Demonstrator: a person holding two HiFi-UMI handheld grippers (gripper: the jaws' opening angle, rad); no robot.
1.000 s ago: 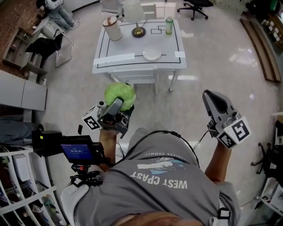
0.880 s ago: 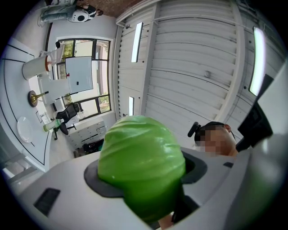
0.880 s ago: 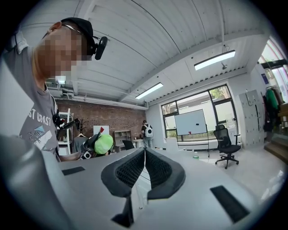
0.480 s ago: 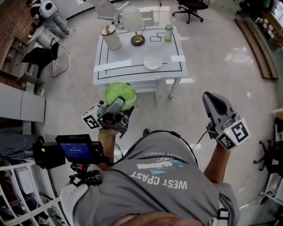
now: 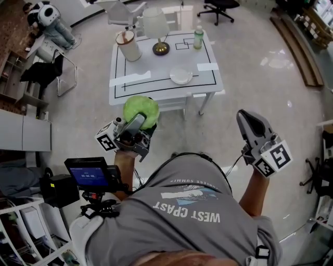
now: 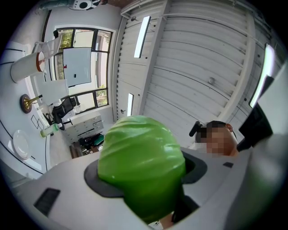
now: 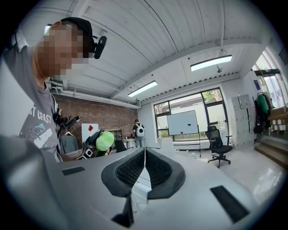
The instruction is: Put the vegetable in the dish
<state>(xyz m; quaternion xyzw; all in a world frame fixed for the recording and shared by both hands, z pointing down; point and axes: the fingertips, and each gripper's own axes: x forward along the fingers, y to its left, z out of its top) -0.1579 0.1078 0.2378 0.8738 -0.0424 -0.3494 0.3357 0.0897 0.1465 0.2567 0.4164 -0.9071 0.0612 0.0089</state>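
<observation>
My left gripper (image 5: 139,117) is shut on a round green cabbage (image 5: 140,110), held above the floor just short of the white table (image 5: 156,85). In the left gripper view the cabbage (image 6: 141,168) fills the space between the jaws. A small white dish (image 5: 181,76) sits near the table's front edge, right of centre. My right gripper (image 5: 248,120) hangs over the floor at the right, shut and holding nothing; its dark pads (image 7: 158,170) meet in the right gripper view, where the cabbage (image 7: 105,140) shows far off at the left.
On the table stand a white cylinder container (image 5: 128,45), a lamp on a brass base (image 5: 157,29) and a green bottle (image 5: 197,37). Chairs (image 5: 52,70) stand left of the table and an office chair (image 5: 221,6) behind it. A camera rig (image 5: 88,175) is at my lower left.
The table and dish have slid lower and nearer in the head view as I move toward them. Both grippers keep their pose and the cabbage stays gripped.
</observation>
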